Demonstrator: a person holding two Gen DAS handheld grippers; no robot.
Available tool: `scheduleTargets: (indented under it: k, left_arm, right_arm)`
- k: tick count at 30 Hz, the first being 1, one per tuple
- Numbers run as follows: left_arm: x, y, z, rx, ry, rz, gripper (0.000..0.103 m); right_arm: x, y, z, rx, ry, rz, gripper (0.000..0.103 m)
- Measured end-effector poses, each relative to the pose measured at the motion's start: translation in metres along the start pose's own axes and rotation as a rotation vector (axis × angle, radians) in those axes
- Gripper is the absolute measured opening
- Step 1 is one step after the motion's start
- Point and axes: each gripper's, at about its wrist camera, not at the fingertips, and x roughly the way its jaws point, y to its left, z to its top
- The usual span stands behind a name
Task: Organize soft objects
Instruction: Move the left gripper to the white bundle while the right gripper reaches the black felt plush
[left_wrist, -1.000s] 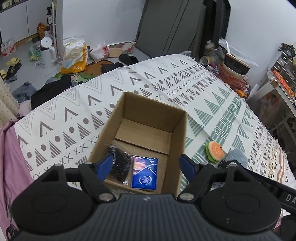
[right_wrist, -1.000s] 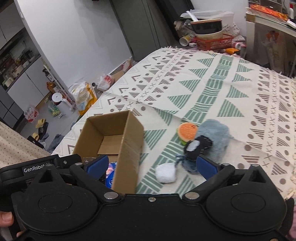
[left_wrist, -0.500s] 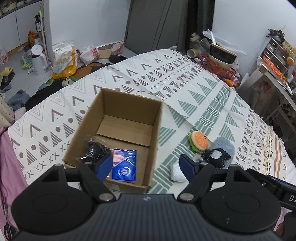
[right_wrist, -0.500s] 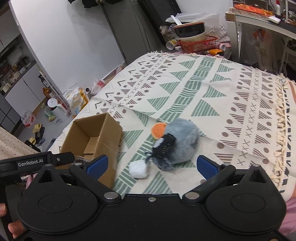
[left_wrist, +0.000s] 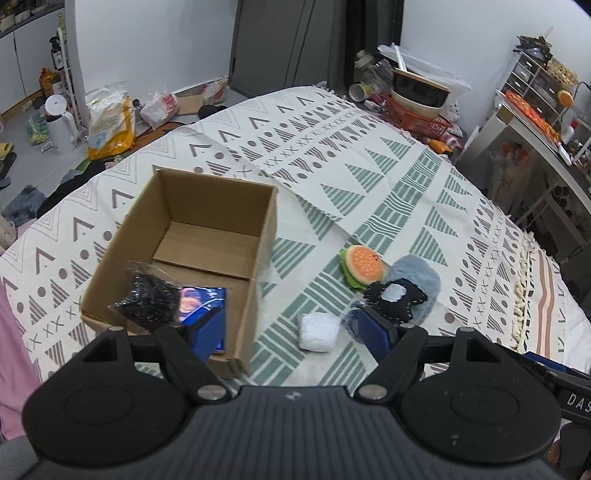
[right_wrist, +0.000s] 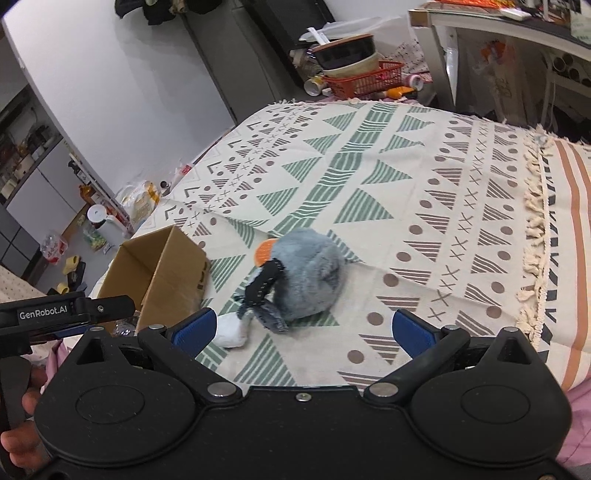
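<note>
**Both grippers open above the bed, soft things beside the box**

The left hand-held gripper (left_wrist: 293, 326) hung over the patterned bedspread (left_wrist: 369, 155) with its blue fingers (left_wrist: 373, 328) spread wide and nothing between them. Its left finger stood in front of the near right corner of the cardboard box (left_wrist: 207, 206); its right finger stood in front of the pile of soft things.

The box sat open on the bedspread. Inside, at the near end, lay a black mesh bundle in clear wrap (left_wrist: 147, 295), leaning on the near left wall, and just beside it a blue packet (left_wrist: 201, 297) flat on the bottom. The far half of the box floor was bare.

To the right of the box, apart from it, lay a small white pad (left_wrist: 317, 332). Just beyond it a black felt piece with a pale patch (left_wrist: 395, 301) rested against a grey fluffy toy (left_wrist: 421, 278), and a burger-shaped toy (left_wrist: 364, 266) with an orange top touched the fluffy toy's far left side.

The right hand-held gripper (right_wrist: 303, 328) was also fully spread and empty, held low over the bedspread, near the fluffy toy (right_wrist: 306, 273). Its left finger stood just in front of the white pad (right_wrist: 231, 330). The box (right_wrist: 173, 273) lay to the left. A person's fingers (right_wrist: 22, 439) showed at the lower left edge.
</note>
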Motion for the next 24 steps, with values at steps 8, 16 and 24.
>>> scheduleTargets:
  k: [8, 16, 24]
  left_arm:
    - [0.012, -0.018, -0.005, 0.012, -0.004, 0.016, 0.077]
    - [0.031, -0.024, -0.013, 0.016, 0.025, 0.022, 0.074]
    - [0.054, -0.030, -0.017, 0.032, 0.060, 0.020, 0.068]
  right_arm:
    - [0.012, -0.024, -0.005, 0.084, 0.016, 0.060, 0.093]
    - [0.036, -0.030, -0.007, 0.161, 0.042, 0.165, 0.076]
    - [0.060, -0.036, -0.001, 0.280, 0.064, 0.291, 0.064]
